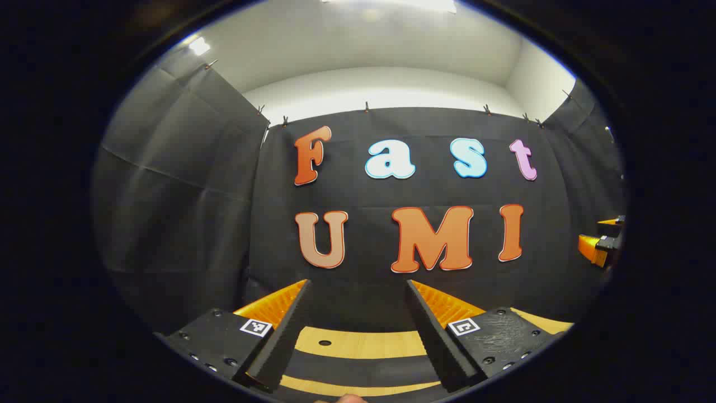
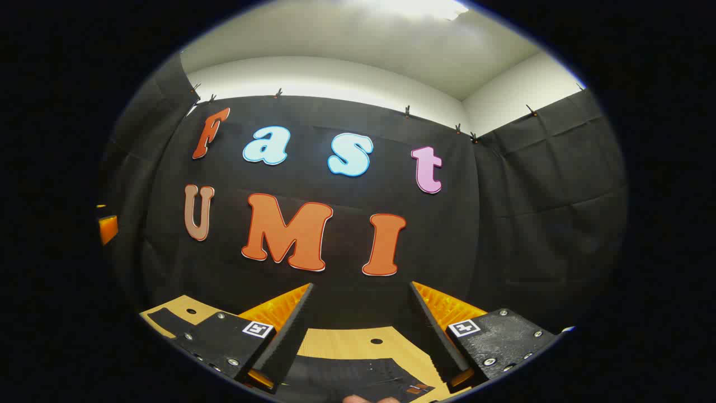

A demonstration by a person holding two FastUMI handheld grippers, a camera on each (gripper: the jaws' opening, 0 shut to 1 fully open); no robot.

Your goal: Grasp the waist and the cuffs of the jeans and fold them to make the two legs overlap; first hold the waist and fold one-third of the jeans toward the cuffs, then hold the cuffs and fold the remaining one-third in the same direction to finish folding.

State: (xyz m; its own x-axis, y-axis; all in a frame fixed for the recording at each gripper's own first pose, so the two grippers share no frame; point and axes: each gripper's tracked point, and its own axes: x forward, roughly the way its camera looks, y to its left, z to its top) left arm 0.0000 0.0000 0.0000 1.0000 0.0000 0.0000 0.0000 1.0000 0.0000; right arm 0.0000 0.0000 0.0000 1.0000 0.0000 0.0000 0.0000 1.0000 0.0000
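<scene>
Both claws, the left gripper (image 1: 358,285) and the right gripper (image 2: 361,286), are wide open and hold nothing. Dark jeans (image 2: 358,376) lie flat on the wooden table (image 2: 347,338) below the right gripper. Which way they point is hard to tell.

You have two hand-held grippers, left (image 1: 358,285) and right (image 2: 361,285), one pair of jeans (image 2: 358,375), and one desk (image 2: 347,341) under them.
</scene>
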